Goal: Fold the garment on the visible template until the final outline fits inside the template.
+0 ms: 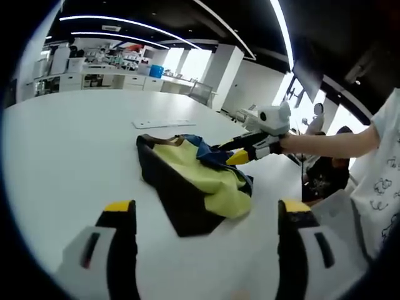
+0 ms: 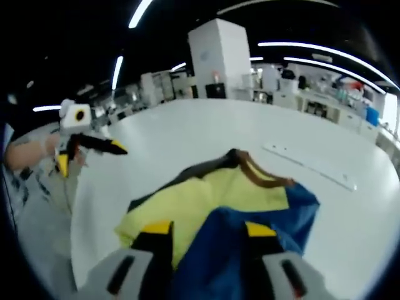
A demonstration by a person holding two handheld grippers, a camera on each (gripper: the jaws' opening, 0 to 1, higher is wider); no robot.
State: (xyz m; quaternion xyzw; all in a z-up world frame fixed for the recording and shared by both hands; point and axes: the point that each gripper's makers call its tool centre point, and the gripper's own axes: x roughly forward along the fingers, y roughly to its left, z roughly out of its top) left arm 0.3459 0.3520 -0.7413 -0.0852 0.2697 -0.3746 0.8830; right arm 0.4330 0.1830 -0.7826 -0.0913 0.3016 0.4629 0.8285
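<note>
A crumpled garment (image 1: 197, 181) in black, yellow and blue lies on the white table (image 1: 69, 156). My left gripper (image 1: 205, 209) is open, its jaws wide apart just short of the garment's near black edge, touching nothing. In the left gripper view my right gripper (image 1: 234, 151) reaches in from the right onto the blue part. In the right gripper view the blue fabric (image 2: 215, 250) bunches between the jaws of the right gripper (image 2: 206, 228), which is shut on it. The left gripper (image 2: 89, 156) hangs open at far left, above the table's edge.
A flat white strip (image 1: 164, 123) lies on the table beyond the garment, also seen as the strip (image 2: 309, 165) at right. A person's arm (image 1: 331, 144) and white printed shirt (image 1: 381, 169) stand at the right. Cabinets (image 1: 94, 78) and a pillar (image 2: 219, 59) stand behind.
</note>
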